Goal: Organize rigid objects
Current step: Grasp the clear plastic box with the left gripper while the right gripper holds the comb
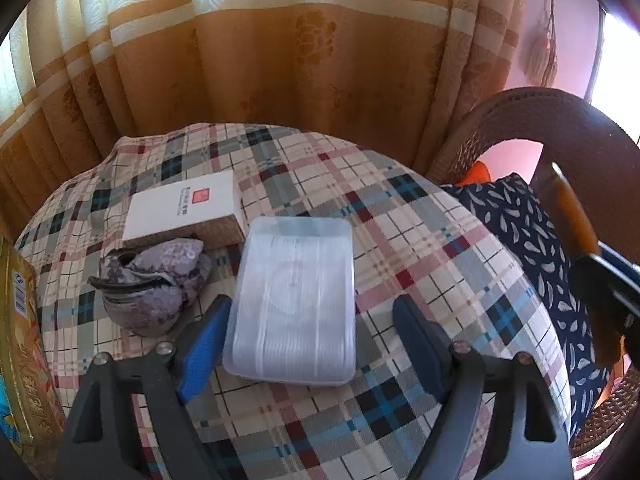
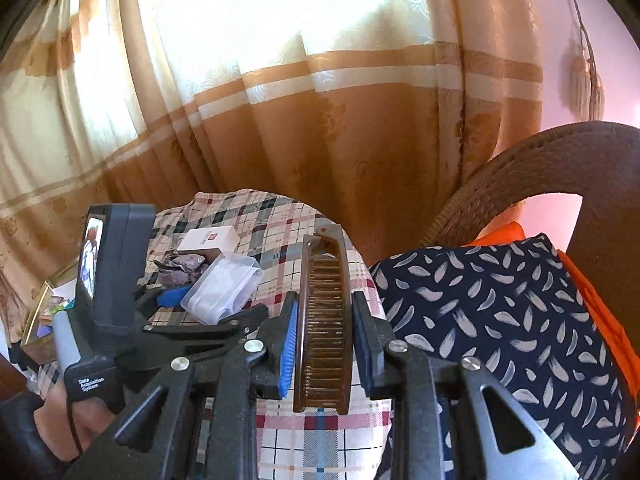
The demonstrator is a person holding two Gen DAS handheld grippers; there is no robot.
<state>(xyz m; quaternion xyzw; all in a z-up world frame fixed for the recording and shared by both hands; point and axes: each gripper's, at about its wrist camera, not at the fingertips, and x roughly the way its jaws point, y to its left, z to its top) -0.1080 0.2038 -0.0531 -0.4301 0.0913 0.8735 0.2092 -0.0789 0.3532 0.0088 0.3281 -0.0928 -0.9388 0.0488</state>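
The left gripper (image 1: 308,332) is straddling a clear plastic box (image 1: 294,300) lying near the middle of the plaid-covered table (image 1: 420,240), with the pads not touching it. The right gripper (image 2: 325,320) is clamped on a brown comb (image 2: 324,320), held up over the table's right edge beside the wicker chair (image 2: 520,168).

It was a home: tan-and-cream floral curtains (image 1: 280,60), a brown wicker armchair (image 1: 520,120), and a plaid-clothed bench (image 1: 400,220).
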